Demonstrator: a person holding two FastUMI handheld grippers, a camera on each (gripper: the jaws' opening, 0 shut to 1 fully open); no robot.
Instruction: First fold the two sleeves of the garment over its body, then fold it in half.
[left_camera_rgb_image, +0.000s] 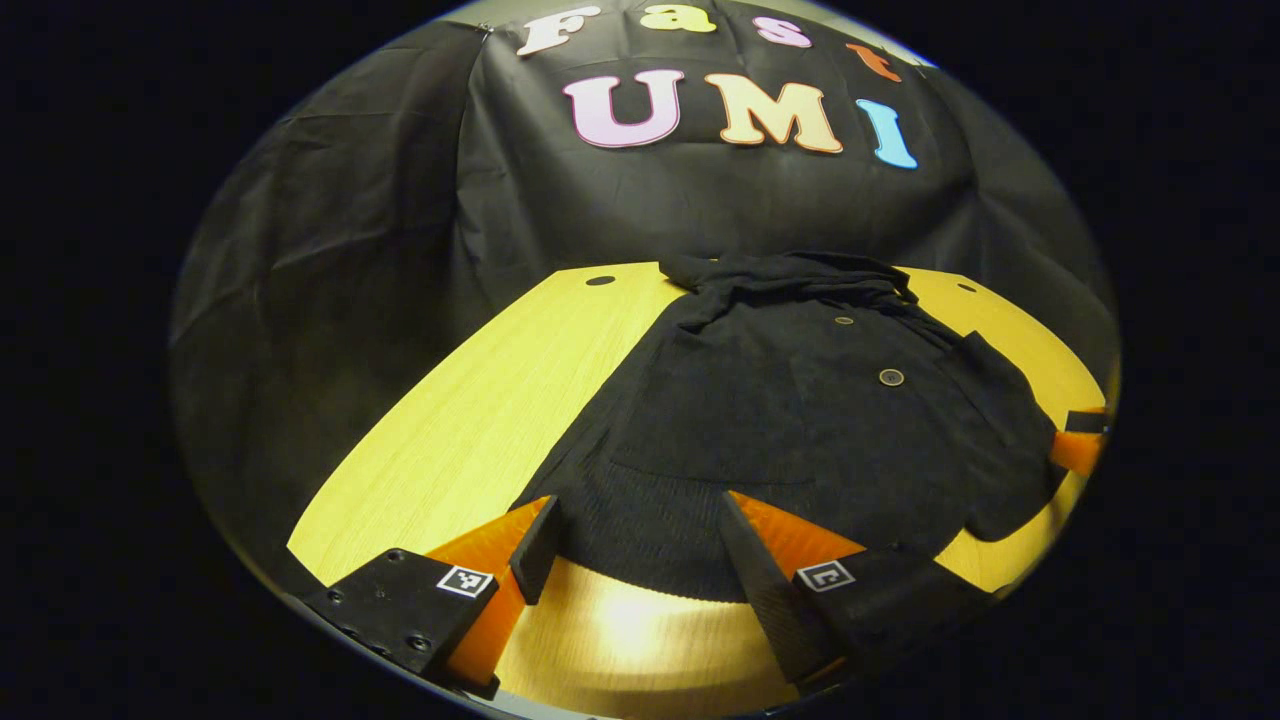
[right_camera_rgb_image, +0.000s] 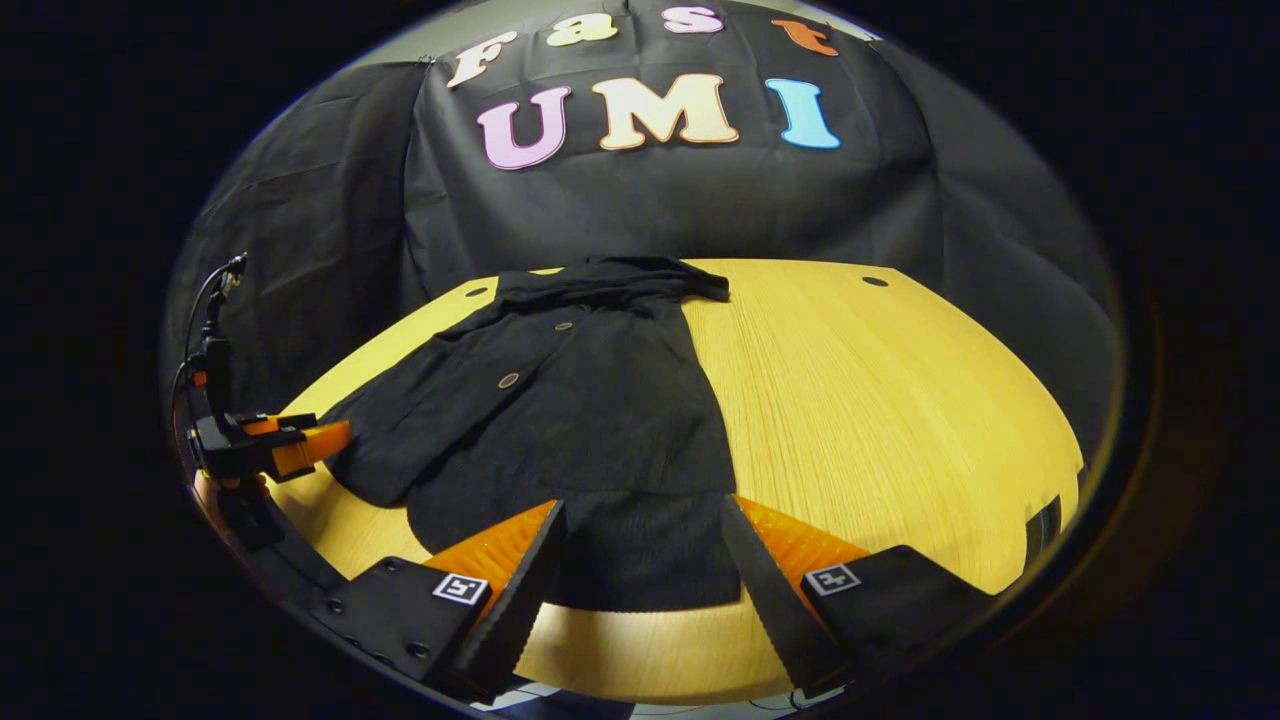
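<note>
Nearest, in the left gripper view, the left claw (left_camera_rgb_image: 640, 545) stands wide open with nothing between its fingers, its tips poised just at the near hem of the black button-front corduroy garment (left_camera_rgb_image: 800, 410), which lies spread flat on the yellow wood-grain tabletop (left_camera_rgb_image: 470, 420). Likewise, in the right gripper view, the right claw (right_camera_rgb_image: 640, 550) is spread wide and holds nothing, its fingers straddling the same hem; whether either claw touches the cloth cannot be told. In the right gripper view the garment (right_camera_rgb_image: 570, 400) occupies the left half of the tabletop (right_camera_rgb_image: 880, 400), and one sleeve (right_camera_rgb_image: 400, 440) lies angled outward from the body toward the tabletop's left edge, with the left claw (right_camera_rgb_image: 325, 440) just beside its cuff. In the left gripper view a sleeve (left_camera_rgb_image: 1005, 440) runs down the right side of the body, unfolded. Farther off, the collar (left_camera_rgb_image: 790, 275) is bunched at the far edge of the tabletop, before the black cloth wall (left_camera_rgb_image: 330, 230).
</note>
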